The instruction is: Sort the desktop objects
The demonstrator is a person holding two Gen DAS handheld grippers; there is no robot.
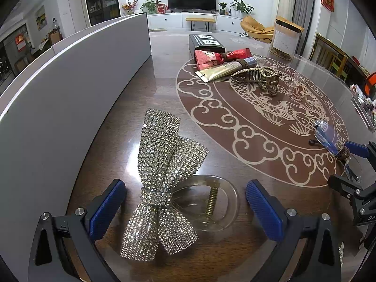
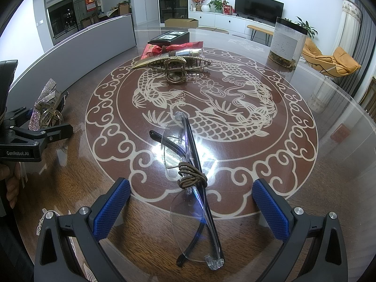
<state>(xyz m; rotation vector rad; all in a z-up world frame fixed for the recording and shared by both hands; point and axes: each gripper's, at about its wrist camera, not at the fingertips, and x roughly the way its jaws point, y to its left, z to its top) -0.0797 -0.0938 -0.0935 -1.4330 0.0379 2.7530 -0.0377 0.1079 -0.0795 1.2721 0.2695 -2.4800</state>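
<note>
Tongs in both hands hang low over the glass-topped bench (image 2: 329, 122), each pair spread wide with nothing between the blue pads. The left tongs (image 1: 185, 211) point forward along the bench, straddling a rhinestone bow hair clip (image 1: 162, 183) that lies between the pads without touching either; its clear clip body with a brass spring sits just right of the bow's knot. A grey partition (image 1: 70, 89) curves along the left side of it. The right tongs (image 2: 191, 209) are angled down over a pair of rimless glasses (image 2: 195, 188), folded, with a brown cord (image 2: 191, 175) wound around the temples; the glasses lie lengthwise between the open pads on the fish-patterned red medallion. In the right wrist view a few fingers (image 2: 13, 188) of the person's left hand show at the left edge, wrapped around the handle. Further back, well apart from both tongs, a bronze claw clip (image 2: 176, 69), a gold tube (image 1: 225, 70), red packets (image 1: 211, 57), a black box (image 1: 205, 42) and a clear jar (image 2: 287, 42) stand clustered.
</note>
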